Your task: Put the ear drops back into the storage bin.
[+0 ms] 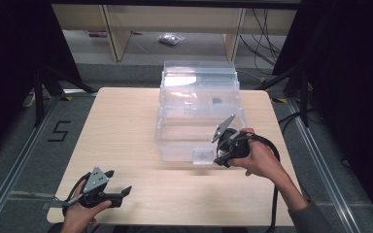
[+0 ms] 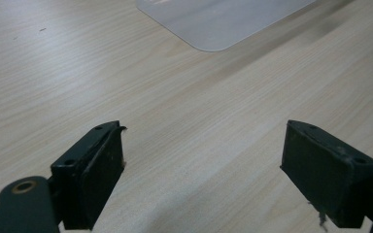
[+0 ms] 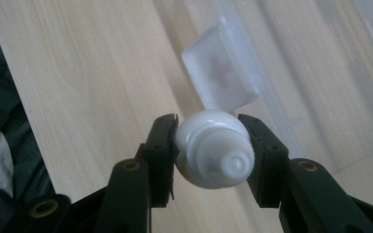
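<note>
Beside the front wall of the clear plastic box [image 1: 197, 109], near its latch tab [image 1: 203, 156], the right gripper [image 1: 222, 154] is held with its jaws closed on a small white bottle [image 3: 212, 148]. In the right gripper view the bottle is seen pinched across its rounded shoulder, cap end toward the camera, with the pads [image 3: 164, 153] bearing on a curved, smooth surface. A slip is judged the main risk: with so little flat contact, the bottle could be squeezed out of the grip or rotated if the gripper is tilted or jolted. A knock against the box's rim or tab is also judged possible, since the bottle is carried just beside them; it could be dislodged there and dropped onto the wooden table [image 1: 126, 126], outside the box. The translucent walls make the rim hard to judge. Well away from the box, at the table's near left corner, the left gripper [image 1: 119, 182] is held with its jaws wide and nothing between them, so a falling bottle could not be caught by it.
</note>
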`<state>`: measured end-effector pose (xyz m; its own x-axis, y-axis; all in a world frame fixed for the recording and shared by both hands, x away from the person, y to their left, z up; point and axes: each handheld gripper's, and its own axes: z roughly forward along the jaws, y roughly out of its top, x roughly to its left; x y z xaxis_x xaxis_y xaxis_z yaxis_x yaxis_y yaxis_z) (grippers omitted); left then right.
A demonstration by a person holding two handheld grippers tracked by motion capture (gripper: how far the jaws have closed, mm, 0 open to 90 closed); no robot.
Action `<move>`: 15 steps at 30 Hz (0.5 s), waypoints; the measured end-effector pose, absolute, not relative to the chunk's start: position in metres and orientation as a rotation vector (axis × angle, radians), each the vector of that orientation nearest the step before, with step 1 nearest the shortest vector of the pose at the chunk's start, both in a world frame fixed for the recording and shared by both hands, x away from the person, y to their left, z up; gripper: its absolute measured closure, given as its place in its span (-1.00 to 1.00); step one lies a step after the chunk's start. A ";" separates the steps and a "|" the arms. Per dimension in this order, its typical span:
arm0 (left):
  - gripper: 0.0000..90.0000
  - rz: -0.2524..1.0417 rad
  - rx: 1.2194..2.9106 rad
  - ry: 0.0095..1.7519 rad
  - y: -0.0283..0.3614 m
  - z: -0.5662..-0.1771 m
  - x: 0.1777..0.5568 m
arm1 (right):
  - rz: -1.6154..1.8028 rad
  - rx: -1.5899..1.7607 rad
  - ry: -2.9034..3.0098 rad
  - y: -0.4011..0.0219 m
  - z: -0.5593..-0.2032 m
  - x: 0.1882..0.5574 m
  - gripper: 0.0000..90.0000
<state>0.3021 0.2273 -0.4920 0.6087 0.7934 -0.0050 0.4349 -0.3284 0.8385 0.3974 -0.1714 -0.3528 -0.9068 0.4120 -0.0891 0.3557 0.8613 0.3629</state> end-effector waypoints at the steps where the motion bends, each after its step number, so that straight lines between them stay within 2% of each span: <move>1: -0.67 0.521 1.966 0.974 0.227 -0.492 0.302 | 0.515 0.591 2.867 -0.173 -0.350 0.399 0.34; 15: -0.67 0.520 1.964 0.974 0.227 -0.492 0.302 | 0.513 0.713 2.813 -0.191 -0.332 0.421 0.34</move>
<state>0.3020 0.2269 -0.4922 0.6081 0.7938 -0.0076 0.4353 -0.3255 0.8394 0.4213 -0.1913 -0.3317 -0.8650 0.4915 -0.1012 0.4241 0.8239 0.3760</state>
